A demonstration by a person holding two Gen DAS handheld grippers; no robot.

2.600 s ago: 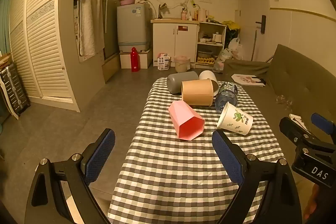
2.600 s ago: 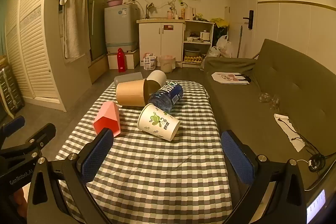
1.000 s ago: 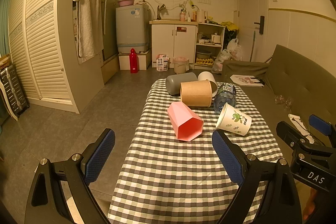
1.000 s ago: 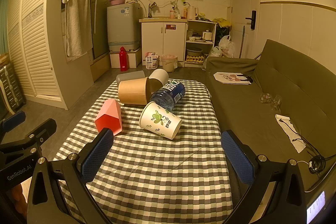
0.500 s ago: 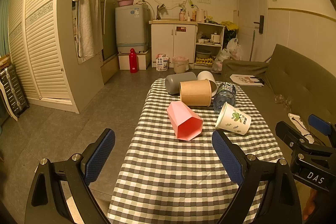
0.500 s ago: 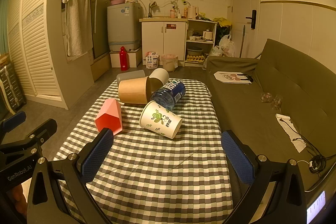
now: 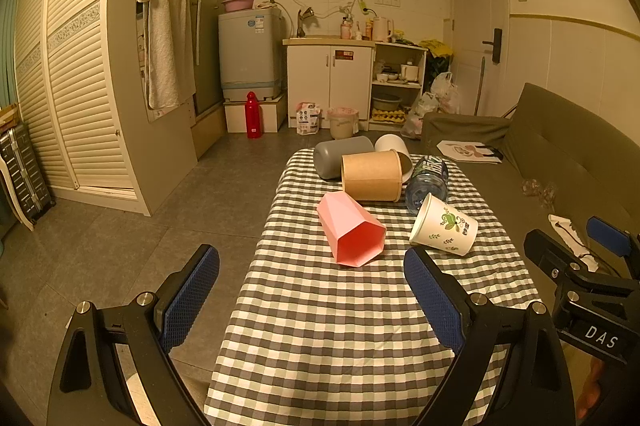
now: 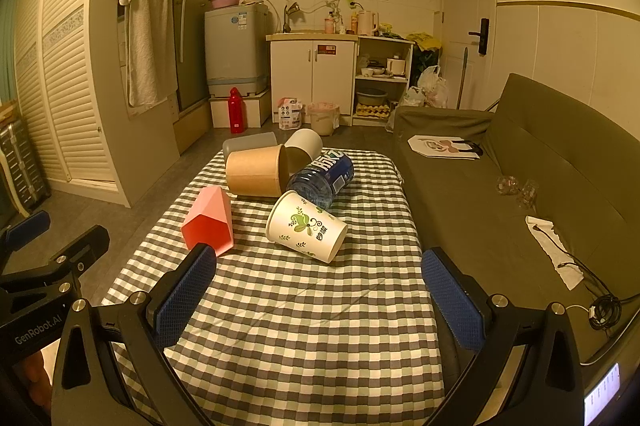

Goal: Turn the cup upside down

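Observation:
Several cups lie on their sides on the checked tablecloth (image 7: 340, 326). A pink faceted cup (image 7: 350, 232) (image 8: 210, 220) has its mouth toward me. A white paper cup with a green pattern (image 7: 444, 226) (image 8: 306, 226) lies to its right. Behind them are a brown paper cup (image 7: 371, 176) (image 8: 256, 170), a grey cup (image 7: 342, 156) and a white cup (image 7: 392, 144). My left gripper (image 7: 312, 290) is open and empty over the near table edge. My right gripper (image 8: 320, 286) is open and empty, short of the patterned cup.
A blue-labelled water bottle (image 7: 428, 180) (image 8: 324, 176) lies between the brown and patterned cups. An olive sofa (image 8: 520, 186) runs along the table's right side. The floor (image 7: 120, 246) drops away to the left. Kitchen cabinets (image 7: 332, 82) stand at the far wall.
Both views have shifted very slightly. The cups and the bottle have not moved. Both grippers stay open.

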